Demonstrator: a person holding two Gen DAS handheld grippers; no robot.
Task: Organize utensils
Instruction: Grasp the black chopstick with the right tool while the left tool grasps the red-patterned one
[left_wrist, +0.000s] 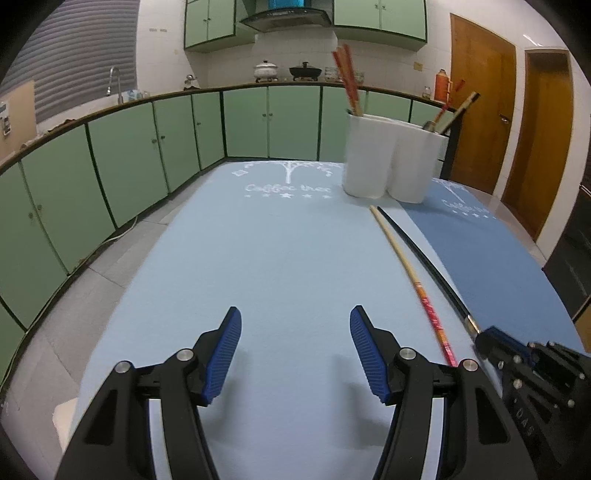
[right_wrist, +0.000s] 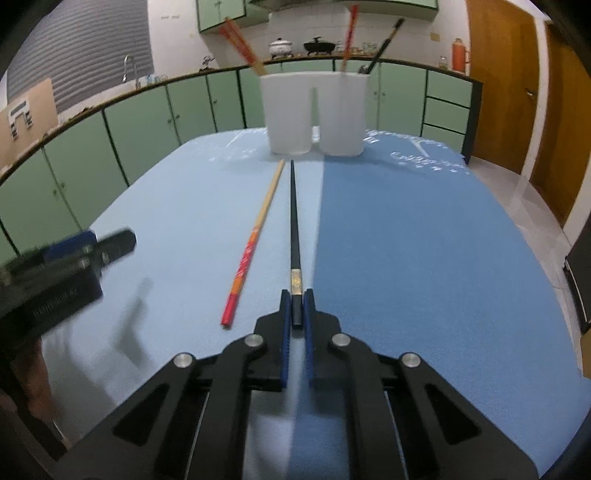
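Pinching black chopstick (right_wrist: 294, 236), seemingly lifted

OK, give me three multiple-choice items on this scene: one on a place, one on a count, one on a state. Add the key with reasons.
1. Where does the red-and-wood chopstick lie?
A. On the light blue mat
B. Inside the white holder
C. On the dark blue mat

2. How many chopsticks lie on the table?
A. One
B. Two
C. Four

3. What is the right tool doing?
A. Standing open over bare mat
B. Shut on the black chopstick
C. Shut on the red-and-wood chopstick

Key:
1 A: it lies flat on the light blue mat, left of the black chopstick.
2 B: only the red-and-wood and black ones lie flat; the others stand in the white holder.
3 B: its blue pads squeeze the black chopstick's end, while the left tool stands open.
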